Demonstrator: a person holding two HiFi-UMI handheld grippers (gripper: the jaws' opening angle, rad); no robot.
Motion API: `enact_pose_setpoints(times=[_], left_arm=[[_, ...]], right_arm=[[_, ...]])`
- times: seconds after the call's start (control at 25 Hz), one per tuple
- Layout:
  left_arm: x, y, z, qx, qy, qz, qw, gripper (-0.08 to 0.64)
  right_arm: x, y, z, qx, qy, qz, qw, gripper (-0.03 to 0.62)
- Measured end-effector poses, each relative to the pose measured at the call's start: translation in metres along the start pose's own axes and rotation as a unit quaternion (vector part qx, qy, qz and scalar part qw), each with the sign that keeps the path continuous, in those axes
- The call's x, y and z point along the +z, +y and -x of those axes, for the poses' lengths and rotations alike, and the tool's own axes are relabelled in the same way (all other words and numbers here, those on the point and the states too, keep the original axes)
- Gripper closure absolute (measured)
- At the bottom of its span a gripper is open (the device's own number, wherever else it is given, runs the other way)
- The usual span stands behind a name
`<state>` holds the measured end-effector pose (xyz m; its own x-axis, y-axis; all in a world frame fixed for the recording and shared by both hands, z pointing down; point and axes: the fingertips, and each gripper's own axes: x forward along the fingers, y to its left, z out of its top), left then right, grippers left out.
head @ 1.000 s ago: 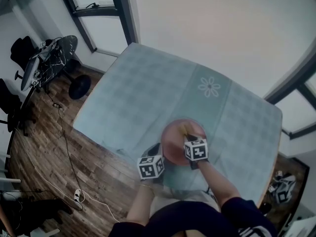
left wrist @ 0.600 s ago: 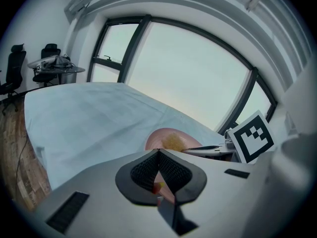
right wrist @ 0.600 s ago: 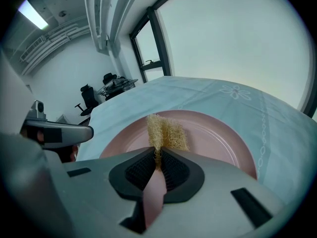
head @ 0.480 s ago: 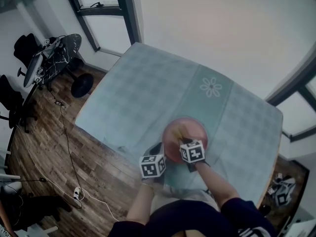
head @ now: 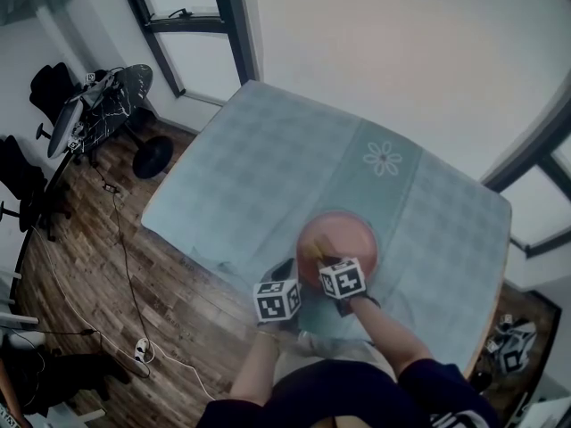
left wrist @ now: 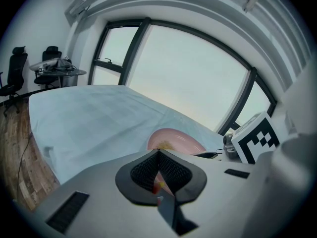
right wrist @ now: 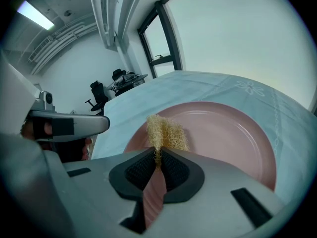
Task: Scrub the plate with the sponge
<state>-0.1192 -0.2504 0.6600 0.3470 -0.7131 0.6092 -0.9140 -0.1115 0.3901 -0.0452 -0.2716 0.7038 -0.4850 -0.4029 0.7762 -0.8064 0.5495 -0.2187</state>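
pinching sponge, r gripper over plate

Wood floor, dark-framed windows, black office chairs.

L gripper jaws shut on plate rim, R gripper jaws pinch sponge.

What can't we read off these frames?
Whether sponge touches plate: right tool body hides its underside; head view blurred, marker cube covers it.
Plate's near rim: cut off by tool bodies in both gripper views.
Left tool bite depth on the plate: only a pink sliver shows between pads.
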Motion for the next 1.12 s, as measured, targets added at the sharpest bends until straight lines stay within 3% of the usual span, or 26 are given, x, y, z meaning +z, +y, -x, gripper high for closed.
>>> enact_pose_setpoints(times=[0.52,1.12], left_arm=[[-0.004,-0.002,0.013,-0.002,-0.003,-0.013,0.9999,0.552],[-0.005,-0.008,0.008,-0.005,0.001,-0.013,0.9999,0.552]], right_arm=[[-0.001,0.003,0.02,-0.012,-0.03,-0.006,0.999,0.557],[0.0,-0.047,0.06,-0.054,-0.067,-0.022,0.996,0.557]])
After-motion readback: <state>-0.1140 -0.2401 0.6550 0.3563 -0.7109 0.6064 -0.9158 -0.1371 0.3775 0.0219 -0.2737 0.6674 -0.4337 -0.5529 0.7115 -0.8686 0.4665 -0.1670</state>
